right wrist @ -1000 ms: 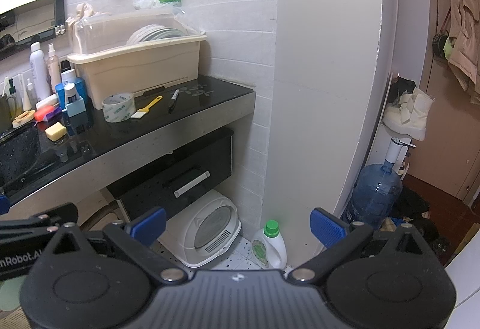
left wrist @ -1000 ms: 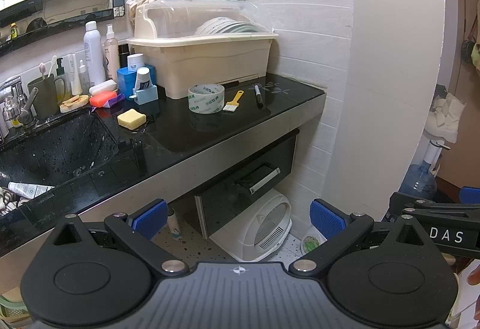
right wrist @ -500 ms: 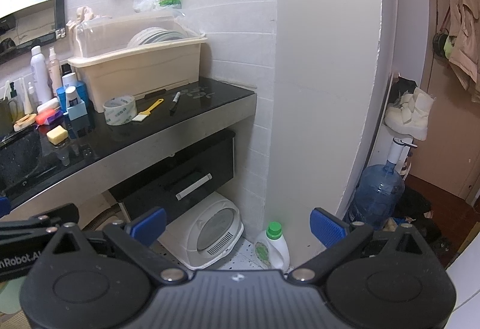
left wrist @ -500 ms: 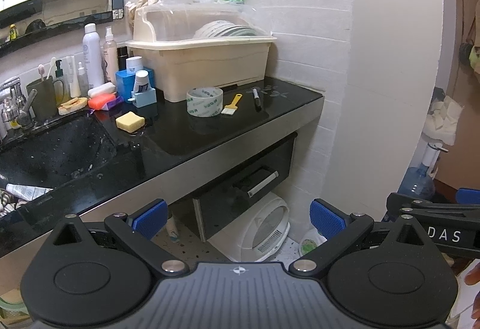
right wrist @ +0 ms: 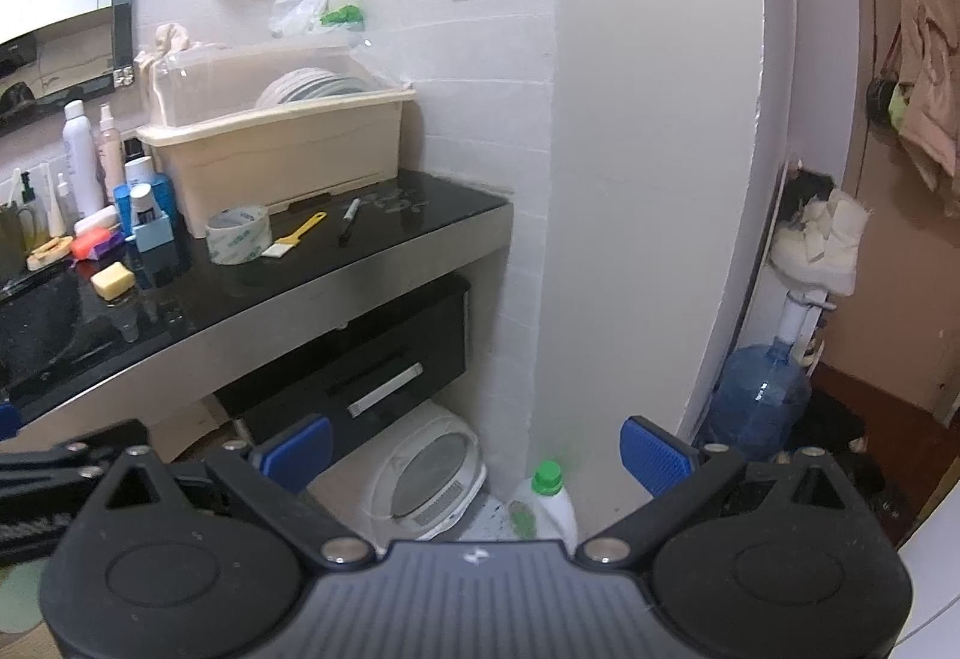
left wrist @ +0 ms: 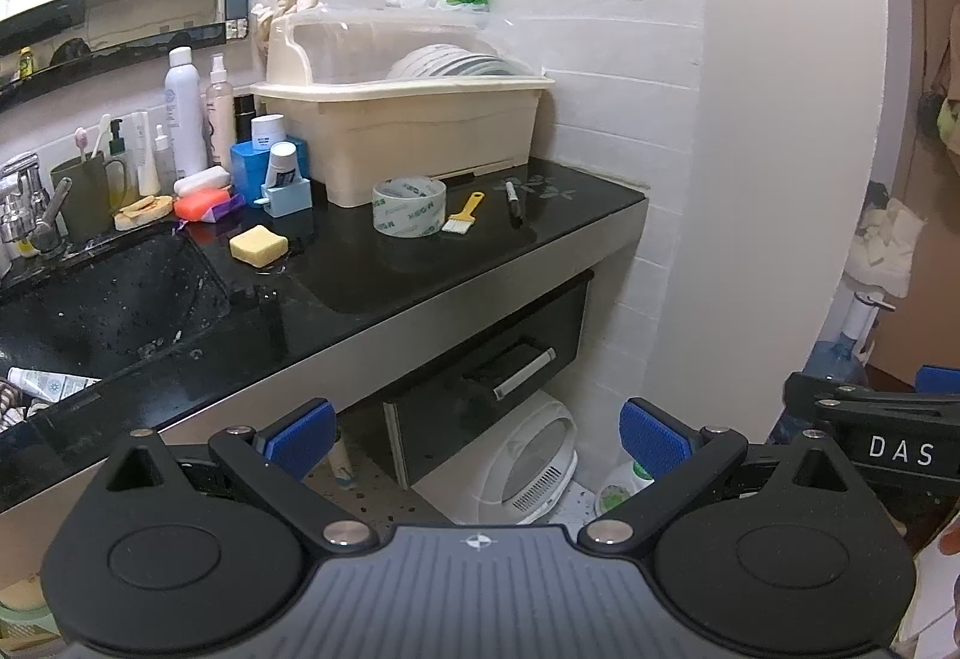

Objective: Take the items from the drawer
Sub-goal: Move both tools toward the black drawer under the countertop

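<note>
A black drawer (left wrist: 480,389) with a silver bar handle (left wrist: 523,374) hangs under the black countertop (left wrist: 384,269); it looks slightly pulled out, and its contents are hidden. It also shows in the right wrist view (right wrist: 360,377). My left gripper (left wrist: 477,434) is open and empty, some way back from the drawer front. My right gripper (right wrist: 474,449) is open and empty, to the right of the drawer. On the countertop lie a tape roll (left wrist: 409,206), a yellow brush (left wrist: 463,213) and a black marker (left wrist: 513,203).
A cream dish rack (left wrist: 402,131) stands at the back of the countertop. A sink (left wrist: 102,299) with toiletries around it is at the left. A white litter box (left wrist: 528,470) sits under the drawer. A detergent bottle (right wrist: 543,503) and a water jug (right wrist: 759,401) stand by the white wall corner.
Both views have shifted slightly up and right; the scene sits a little lower and to the left in the frames. Both grippers stay open and empty.
</note>
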The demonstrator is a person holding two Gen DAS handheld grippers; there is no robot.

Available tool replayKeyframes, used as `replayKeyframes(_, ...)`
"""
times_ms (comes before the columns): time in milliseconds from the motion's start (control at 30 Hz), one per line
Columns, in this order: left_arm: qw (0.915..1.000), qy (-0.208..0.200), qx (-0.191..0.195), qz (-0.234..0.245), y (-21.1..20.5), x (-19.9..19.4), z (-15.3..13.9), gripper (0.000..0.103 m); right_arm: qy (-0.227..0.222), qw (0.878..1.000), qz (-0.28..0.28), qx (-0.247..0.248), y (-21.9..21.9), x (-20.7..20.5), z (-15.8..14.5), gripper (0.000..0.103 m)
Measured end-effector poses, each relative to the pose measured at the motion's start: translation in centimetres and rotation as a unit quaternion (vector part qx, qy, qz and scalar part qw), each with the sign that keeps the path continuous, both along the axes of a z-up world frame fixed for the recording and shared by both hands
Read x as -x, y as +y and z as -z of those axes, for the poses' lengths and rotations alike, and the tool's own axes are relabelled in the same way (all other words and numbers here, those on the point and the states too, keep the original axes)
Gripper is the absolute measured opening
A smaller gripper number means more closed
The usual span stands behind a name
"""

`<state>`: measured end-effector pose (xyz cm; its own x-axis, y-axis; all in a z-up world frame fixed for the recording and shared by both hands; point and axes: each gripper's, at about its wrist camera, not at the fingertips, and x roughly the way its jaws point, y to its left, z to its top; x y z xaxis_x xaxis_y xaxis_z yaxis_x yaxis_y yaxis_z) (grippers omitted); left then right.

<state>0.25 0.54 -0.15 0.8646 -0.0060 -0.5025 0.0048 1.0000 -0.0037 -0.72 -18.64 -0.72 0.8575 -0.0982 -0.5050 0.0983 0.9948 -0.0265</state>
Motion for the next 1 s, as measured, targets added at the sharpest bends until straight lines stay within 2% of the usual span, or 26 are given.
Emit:
replayKeyframes(100, 1.0000, 0.000, -0.002, -0.006, 0.2, -0.2, 0.2, 0.102, -0.008, 0.999, 0.012, 0.052, 0.5, -0.7, 0.6, 0.102)
replayKeyframes(467, 0.9998, 0.001, -0.018, -0.013, 0.0, -1.3, 2.4, 0.101, -0.001, 0.999, -0.006, 0.050, -0.2, -3.4, 2.5, 0.103)
replayKeyframes(500, 0.9998, 0.002, -0.013, -0.016, 0.1, -1.5, 2.7, 0.101, -0.007, 0.999, -0.001, 0.045, 0.3, -2.2, 2.8, 0.103)
replayKeyframes(700, 0.9986, -0.011, 0.003, -0.052, 0.7, -2.1, 3.7, 0.101, 0.023, 0.999, -0.017, 0.018, -0.5, -3.6, 3.4, 0.103)
replayKeyframes(833, 0.9961, -0.015, 0.053, -0.069, 1.8, -2.3, 4.3, 0.101, 0.046, 0.998, -0.030, 0.004, -1.0, -4.7, 3.8, 0.101)
replayKeyframes(933, 0.9966, -0.021, 0.037, -0.070, 1.6, -2.5, 4.8, 0.101, 0.060, 0.997, -0.036, -0.022, -1.3, -5.0, 4.6, 0.101)
replayKeyframes(1000, 0.9971, -0.024, 0.026, -0.068, 1.6, -2.7, 5.1, 0.101, 0.051, 0.998, -0.032, -0.001, -0.9, -5.0, 4.9, 0.101)
